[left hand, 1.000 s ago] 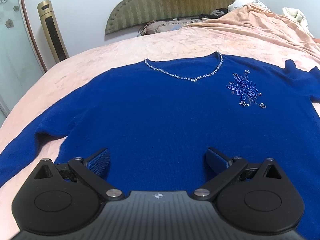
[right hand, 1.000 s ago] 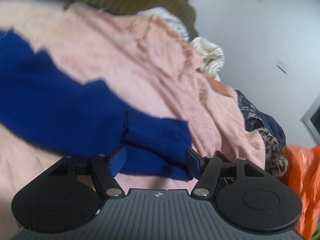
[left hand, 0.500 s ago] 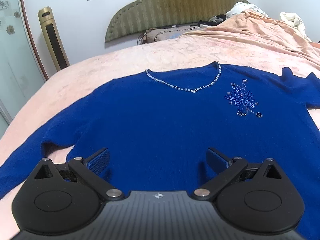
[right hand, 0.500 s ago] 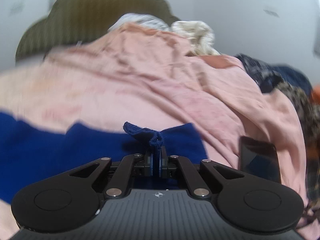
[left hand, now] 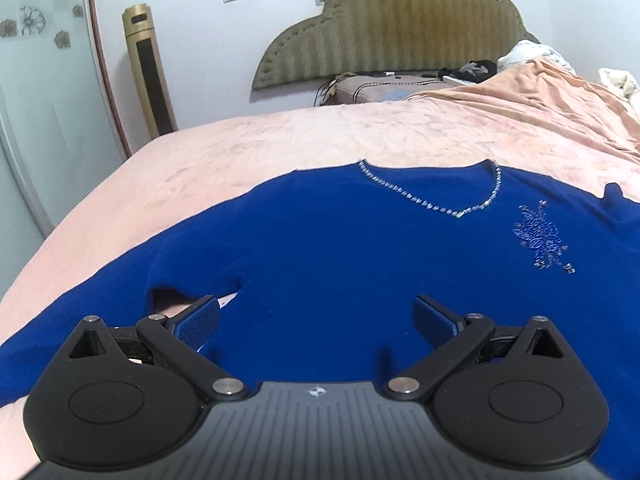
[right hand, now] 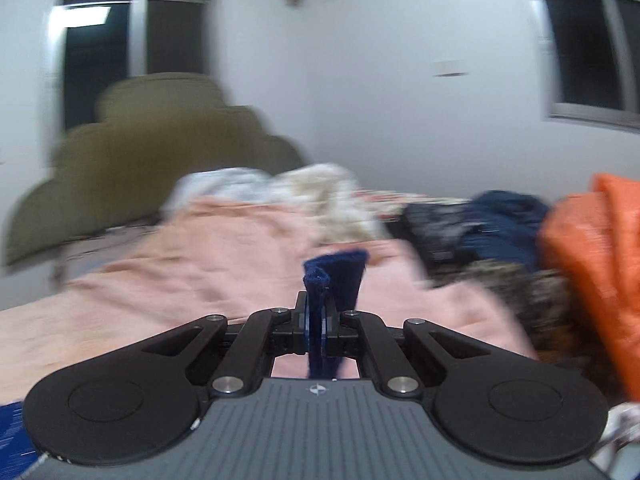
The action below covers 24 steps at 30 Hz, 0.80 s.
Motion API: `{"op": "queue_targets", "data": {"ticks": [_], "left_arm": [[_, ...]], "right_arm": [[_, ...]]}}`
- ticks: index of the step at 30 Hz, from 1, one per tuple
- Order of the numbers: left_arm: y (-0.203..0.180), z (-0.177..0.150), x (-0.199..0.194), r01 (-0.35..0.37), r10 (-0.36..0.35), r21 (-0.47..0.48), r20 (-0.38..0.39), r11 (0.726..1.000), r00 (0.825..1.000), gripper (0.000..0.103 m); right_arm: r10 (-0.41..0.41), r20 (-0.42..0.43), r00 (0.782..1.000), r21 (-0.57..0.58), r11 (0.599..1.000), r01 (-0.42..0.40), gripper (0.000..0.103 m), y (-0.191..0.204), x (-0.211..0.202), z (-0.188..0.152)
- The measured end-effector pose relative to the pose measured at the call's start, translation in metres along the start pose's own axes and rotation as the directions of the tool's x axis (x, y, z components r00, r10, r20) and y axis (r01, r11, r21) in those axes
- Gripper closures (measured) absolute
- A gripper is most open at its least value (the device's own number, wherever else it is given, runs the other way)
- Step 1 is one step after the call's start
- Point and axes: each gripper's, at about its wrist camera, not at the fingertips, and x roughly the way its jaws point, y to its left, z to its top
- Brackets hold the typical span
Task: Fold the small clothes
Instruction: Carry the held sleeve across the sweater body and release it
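A royal-blue sweater [left hand: 340, 248] with a beaded neckline [left hand: 436, 204] and a sequin flower [left hand: 540, 240] lies flat, front up, on the pink bedspread [left hand: 280, 140]. My left gripper [left hand: 316, 318] is open, low over the sweater's lower left part near the armpit gap. My right gripper [right hand: 316, 322] is shut on the sweater's sleeve cuff [right hand: 334, 276], which sticks up between the fingers, lifted above the bed. The right wrist view is blurred.
An olive headboard [left hand: 392, 32] and pillows stand at the bed's far end. A gold tower fan [left hand: 148, 72] stands by the left wall. A pile of clothes, dark blue [right hand: 492, 224] and orange [right hand: 596, 248], lies at the bed's right side.
My right gripper closed on the sleeve cuff and lifted it, swinging up fast. My left gripper shifted left toward the sweater's left armpit, still open.
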Motion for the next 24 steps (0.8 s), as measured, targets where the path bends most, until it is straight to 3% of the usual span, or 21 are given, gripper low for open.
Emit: {"op": "queue_targets", "data": {"ticks": [3,6,11,13,19,24], "left_arm": [[0.006,-0.002,-0.002,-0.009,0.009,0.01,0.006,1.0,1.0,0.0],[0.013,-0.004,-0.005,-0.021,0.021,0.014,0.014,1.0,1.0,0.0],[0.028,-0.008,-0.005,-0.038,0.038,-0.004,0.009,0.999,0.999,0.0],[0.033,-0.01,-0.005,-0.045,0.045,-0.011,0.005,0.999,0.999,0.0],[0.048,-0.016,-0.003,-0.081,0.08,-0.02,-0.007,0.997,0.997,0.0],[0.054,-0.018,0.001,-0.08,0.08,-0.037,-0.024,0.996,0.997,0.0]], "right_arm": [[0.178,-0.045,0.983,-0.004,0.984,-0.179,0.097,0.055,-0.01,-0.016],[0.32,-0.086,0.943,-0.024,0.946,-0.323,0.097,0.117,-0.014,-0.03],[0.497,-0.185,0.848,-0.017,0.861,-0.509,0.097,0.216,-0.011,-0.055],[0.541,-0.224,0.811,-0.025,0.828,-0.56,0.097,0.256,-0.009,-0.069],[0.608,-0.3,0.735,-0.051,0.759,-0.649,0.097,0.348,-0.026,-0.108],[0.624,-0.347,0.7,-0.055,0.732,-0.679,0.097,0.386,-0.044,-0.134]]}}
